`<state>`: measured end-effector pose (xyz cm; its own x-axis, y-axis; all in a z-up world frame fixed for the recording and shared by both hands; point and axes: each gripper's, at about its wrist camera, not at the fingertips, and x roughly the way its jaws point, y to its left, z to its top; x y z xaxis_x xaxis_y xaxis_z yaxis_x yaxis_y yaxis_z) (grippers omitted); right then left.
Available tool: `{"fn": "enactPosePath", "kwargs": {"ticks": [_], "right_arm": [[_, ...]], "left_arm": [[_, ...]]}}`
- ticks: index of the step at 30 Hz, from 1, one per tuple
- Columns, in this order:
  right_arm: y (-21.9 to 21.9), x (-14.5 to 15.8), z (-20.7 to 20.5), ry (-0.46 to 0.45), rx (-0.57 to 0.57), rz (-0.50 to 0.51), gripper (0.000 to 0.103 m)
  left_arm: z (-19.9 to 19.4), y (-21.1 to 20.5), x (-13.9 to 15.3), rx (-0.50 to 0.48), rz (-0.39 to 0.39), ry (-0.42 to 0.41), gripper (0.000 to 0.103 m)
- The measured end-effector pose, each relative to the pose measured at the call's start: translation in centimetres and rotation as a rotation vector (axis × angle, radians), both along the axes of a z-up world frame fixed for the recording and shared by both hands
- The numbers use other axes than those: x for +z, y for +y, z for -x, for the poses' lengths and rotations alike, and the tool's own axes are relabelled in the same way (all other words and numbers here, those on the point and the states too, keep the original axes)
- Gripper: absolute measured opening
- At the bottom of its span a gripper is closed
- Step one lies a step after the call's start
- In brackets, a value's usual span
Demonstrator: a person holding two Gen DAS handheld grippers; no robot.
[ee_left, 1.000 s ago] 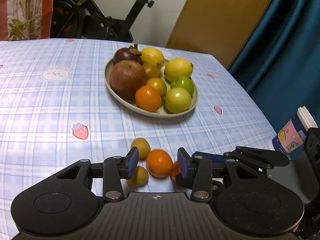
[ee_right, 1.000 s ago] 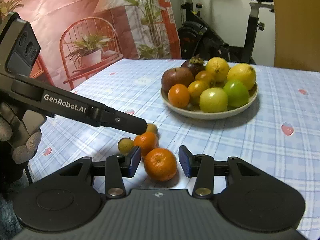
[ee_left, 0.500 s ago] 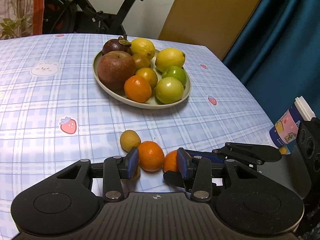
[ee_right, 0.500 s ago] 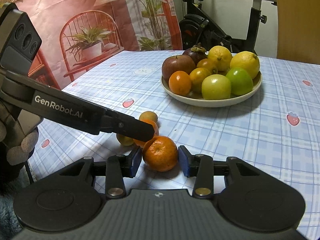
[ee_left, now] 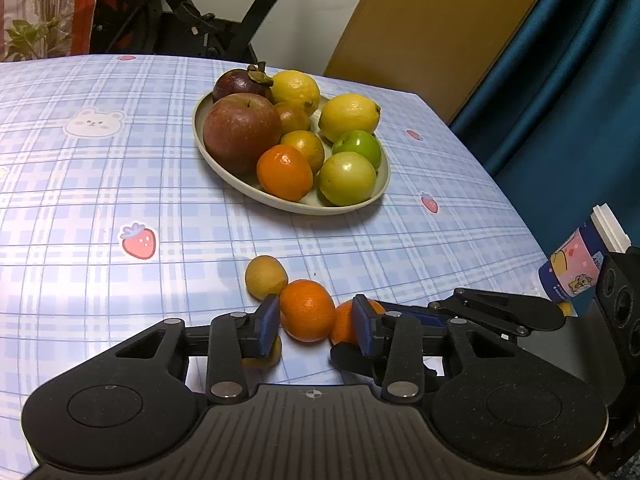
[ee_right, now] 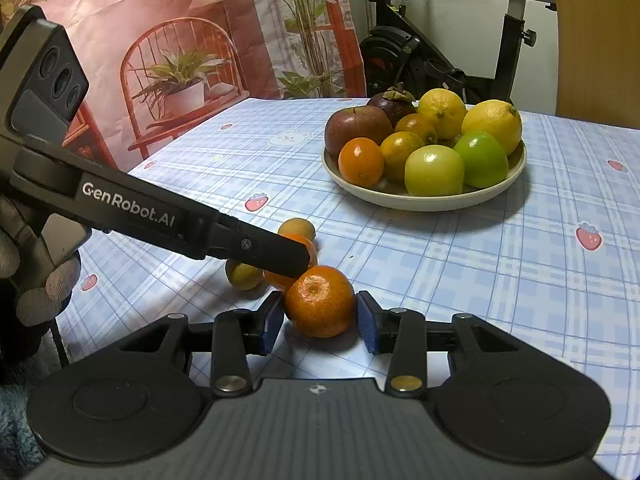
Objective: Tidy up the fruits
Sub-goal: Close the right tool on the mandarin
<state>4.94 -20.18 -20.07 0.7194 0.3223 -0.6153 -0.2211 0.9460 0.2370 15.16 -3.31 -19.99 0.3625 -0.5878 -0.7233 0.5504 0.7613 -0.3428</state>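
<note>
A beige plate (ee_left: 224, 168) (ee_right: 424, 200) holds an apple, a mangosteen, lemons, green fruits and oranges. On the tablecloth lie two mandarins and two small yellow-brown fruits. My left gripper (ee_left: 315, 326) is open with one mandarin (ee_left: 307, 310) between its pads, touching the left pad. My right gripper (ee_right: 319, 322) is open around the other mandarin (ee_right: 319, 301), which rests on the cloth. The left gripper's arm (ee_right: 160, 216) crosses the right wrist view. One small fruit (ee_left: 265, 276) lies just beyond the mandarins; the other (ee_right: 242, 275) is half hidden.
An exercise bike (ee_left: 208, 28) stands behind the table. A printed paper cup (ee_left: 576, 268) stands off the table's right edge by a blue curtain (ee_left: 580, 100). A plant-print backdrop (ee_right: 180, 60) hangs at the left.
Both grippers have moved forward, so each mandarin now sits deeper between its pads. The right gripper's jaws have narrowed around its mandarin.
</note>
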Motion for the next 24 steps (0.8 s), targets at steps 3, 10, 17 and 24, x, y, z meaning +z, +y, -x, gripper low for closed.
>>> {"fn": "enactPosePath", "kwargs": {"ticks": [3, 10, 17, 24], "right_arm": [[0.1, 0.2, 0.1, -0.017, -0.006, 0.032, 0.041], [-1.7, 0.1, -0.1, -0.02, -0.111, 0.044, 0.041], [-1.7, 0.1, 0.0, -0.022, -0.109, 0.046, 0.041], [-1.6, 0.0, 0.1, -0.018, -0.108, 0.042, 0.041]], "left_arm": [[0.0, -0.1, -0.1, -0.002, -0.01, 0.0, 0.038], [0.0, -0.2, -0.4, -0.009, -0.018, 0.001, 0.038], [0.1, -0.4, -0.5, -0.022, -0.035, -0.014, 0.033], [0.2, -0.3, -0.5, -0.024, -0.036, -0.018, 0.033]]}}
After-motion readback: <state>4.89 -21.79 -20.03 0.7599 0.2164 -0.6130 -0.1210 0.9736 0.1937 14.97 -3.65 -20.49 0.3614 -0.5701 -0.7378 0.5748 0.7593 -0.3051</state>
